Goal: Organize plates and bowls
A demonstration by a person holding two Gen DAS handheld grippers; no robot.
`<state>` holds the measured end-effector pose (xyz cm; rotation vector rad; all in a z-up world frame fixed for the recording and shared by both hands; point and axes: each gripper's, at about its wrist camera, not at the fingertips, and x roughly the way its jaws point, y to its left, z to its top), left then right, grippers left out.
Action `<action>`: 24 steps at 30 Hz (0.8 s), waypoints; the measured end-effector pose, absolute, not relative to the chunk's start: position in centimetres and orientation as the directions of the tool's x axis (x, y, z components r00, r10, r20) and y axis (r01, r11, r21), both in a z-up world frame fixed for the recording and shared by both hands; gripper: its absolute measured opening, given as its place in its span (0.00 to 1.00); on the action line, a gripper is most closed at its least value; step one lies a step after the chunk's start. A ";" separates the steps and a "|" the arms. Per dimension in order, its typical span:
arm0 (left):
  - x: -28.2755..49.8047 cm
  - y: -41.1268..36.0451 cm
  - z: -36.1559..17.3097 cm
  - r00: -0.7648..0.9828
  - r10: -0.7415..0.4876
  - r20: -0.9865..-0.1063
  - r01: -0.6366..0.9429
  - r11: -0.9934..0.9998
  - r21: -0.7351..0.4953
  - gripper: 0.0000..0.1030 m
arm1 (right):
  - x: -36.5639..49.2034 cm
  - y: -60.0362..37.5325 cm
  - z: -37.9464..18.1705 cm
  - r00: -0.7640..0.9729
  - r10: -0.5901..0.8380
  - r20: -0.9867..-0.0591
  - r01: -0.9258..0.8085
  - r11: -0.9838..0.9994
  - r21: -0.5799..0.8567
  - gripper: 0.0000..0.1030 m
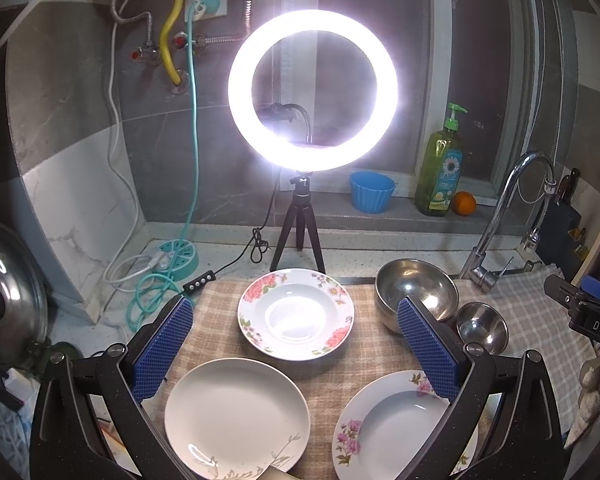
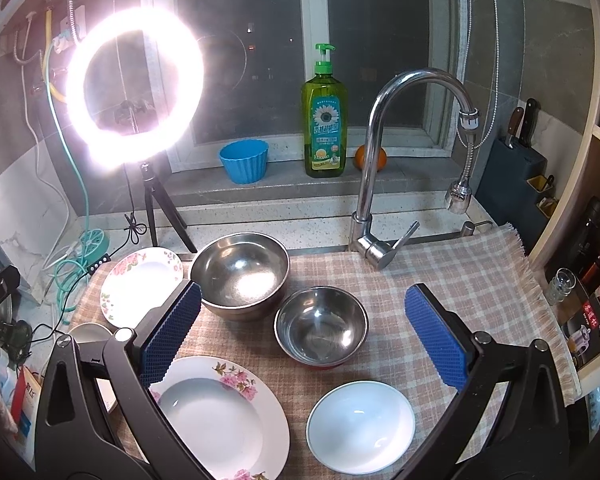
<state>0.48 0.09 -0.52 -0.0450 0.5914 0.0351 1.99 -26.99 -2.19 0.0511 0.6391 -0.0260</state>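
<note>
On a checked cloth [image 1: 372, 344] lie a red-flowered plate [image 1: 296, 314], a plain white plate [image 1: 236, 416] and a pink-flowered plate [image 1: 396, 428]. A large steel bowl [image 1: 416, 290] and a small steel bowl [image 1: 482, 326] stand to the right. My left gripper [image 1: 296, 320] is open and empty above the plates. In the right wrist view, my right gripper [image 2: 302, 308] is open and empty above the small steel bowl [image 2: 322, 326], with the large steel bowl [image 2: 240, 274], the pink-flowered plate [image 2: 220, 416], a white bowl [image 2: 360, 426] and the red-flowered plate [image 2: 140, 284] around it.
A lit ring light on a tripod [image 1: 312, 92] stands behind the cloth. A tap [image 2: 384, 160] rises at the back right. A blue cup [image 2: 244, 160], a soap bottle [image 2: 324, 120] and an orange [image 2: 380, 158] sit on the sill. Cables and a power strip [image 1: 176, 256] lie left.
</note>
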 end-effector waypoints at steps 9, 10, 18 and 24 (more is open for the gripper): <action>0.6 0.2 -0.5 0.827 0.019 -0.562 -0.047 0.998 -0.034 0.99 | 1.9 -27.2 -2.1 0.799 0.002 -0.602 0.037 0.998 0.052 1.00; 0.6 0.2 -0.5 0.827 0.019 -0.561 -0.046 0.998 -0.034 0.99 | 2.0 -27.1 -2.1 0.800 -0.002 -0.600 0.038 0.998 0.048 1.00; 0.8 0.1 -0.4 0.830 0.012 -0.558 -0.037 0.999 -0.034 0.99 | 1.9 -27.2 -1.8 0.806 -0.013 -0.591 0.046 0.998 0.041 1.00; 1.0 0.0 -0.3 0.831 0.008 -0.556 -0.032 0.999 -0.033 0.99 | 1.9 -27.1 -1.8 0.806 -0.013 -0.592 0.046 0.998 0.040 1.00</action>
